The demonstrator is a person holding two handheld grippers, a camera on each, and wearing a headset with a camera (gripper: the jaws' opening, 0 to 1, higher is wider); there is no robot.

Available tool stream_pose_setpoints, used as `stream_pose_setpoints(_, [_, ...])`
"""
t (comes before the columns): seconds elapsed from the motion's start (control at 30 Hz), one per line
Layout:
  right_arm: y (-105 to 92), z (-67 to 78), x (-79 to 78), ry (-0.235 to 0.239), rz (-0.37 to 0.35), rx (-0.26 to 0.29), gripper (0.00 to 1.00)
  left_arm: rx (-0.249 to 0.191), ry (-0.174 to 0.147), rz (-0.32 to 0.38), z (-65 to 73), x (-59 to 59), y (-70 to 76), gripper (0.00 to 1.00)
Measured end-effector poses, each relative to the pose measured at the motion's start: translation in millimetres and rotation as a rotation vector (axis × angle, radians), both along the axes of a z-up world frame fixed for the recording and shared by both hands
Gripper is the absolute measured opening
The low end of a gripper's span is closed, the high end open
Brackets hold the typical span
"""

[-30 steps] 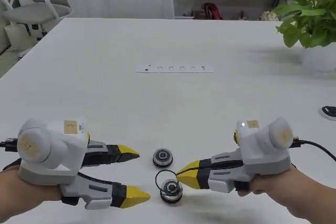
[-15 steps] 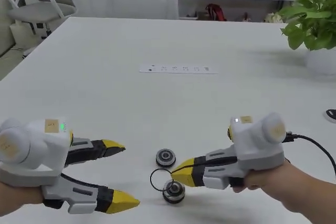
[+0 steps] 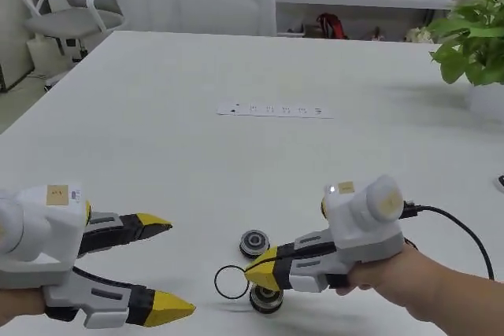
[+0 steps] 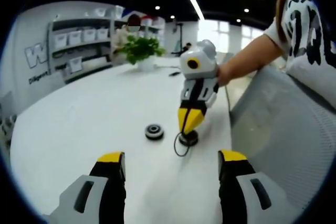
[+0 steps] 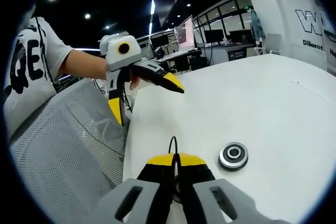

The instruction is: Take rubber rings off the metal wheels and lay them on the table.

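Note:
Two small metal wheels sit near the table's front edge. The far wheel [image 3: 253,242] [image 4: 154,131] [image 5: 233,156] has a dark rim. The near wheel [image 3: 266,298] [image 4: 188,139] lies just under my right gripper [image 3: 260,269] [image 4: 190,121] [image 5: 176,160]. That gripper is shut on a thin black rubber ring [image 3: 231,282] [image 4: 178,145] [image 5: 173,142], which hangs to the left of the near wheel, low over the table. My left gripper [image 3: 167,265] [image 4: 171,157] [image 5: 145,99] stands open to the left, a hand's width from the wheels, with nothing between its fingers.
A white power strip [image 3: 276,109] lies mid-table. A potted plant [image 3: 472,37] stands at the far right, and a black cable [image 3: 457,230] trails from the right gripper. Chairs [image 3: 71,13] stand beyond the white table [image 3: 197,163], which is broad and bare around the wheels.
The right gripper has drawn the ring leftward, from over the near wheel to beside it. The left gripper has backed off to the left. The head camera has shifted.

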State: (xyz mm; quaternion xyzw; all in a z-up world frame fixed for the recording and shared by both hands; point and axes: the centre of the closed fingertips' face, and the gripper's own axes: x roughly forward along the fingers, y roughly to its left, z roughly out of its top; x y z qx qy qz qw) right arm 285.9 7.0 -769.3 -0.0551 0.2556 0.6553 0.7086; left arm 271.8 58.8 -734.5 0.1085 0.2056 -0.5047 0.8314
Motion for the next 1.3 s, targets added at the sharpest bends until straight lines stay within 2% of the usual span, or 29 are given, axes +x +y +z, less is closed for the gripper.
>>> stream_pose_setpoints(0.43, [10.5, -13.8, -4.7, -0.017, 0.026, -0.050, 0.00, 0.005, 0.002, 0.019, 0.2, -4.1, 7.9, 0.73])
stream_pose_setpoints(0.6, [10.9, -16.1, -3.9, -0.049, 0.030, -0.067, 0.00, 0.005, 0.003, 0.031, 0.6, -4.0, 11.3, 0.73])
stream_pose_setpoints(1.0, [6.0, -13.3, 0.7, -0.071, 0.010, -0.062, 0.12, 0.010, 0.004, 0.023, 1.3, -5.1, 8.0, 0.73])
stream_pose_setpoints(1.3, [-3.7, -0.9, 3.8, -0.076, -0.012, -0.034, 0.18, 0.005, 0.002, 0.017, 3.6, -3.6, 4.5, 0.73])
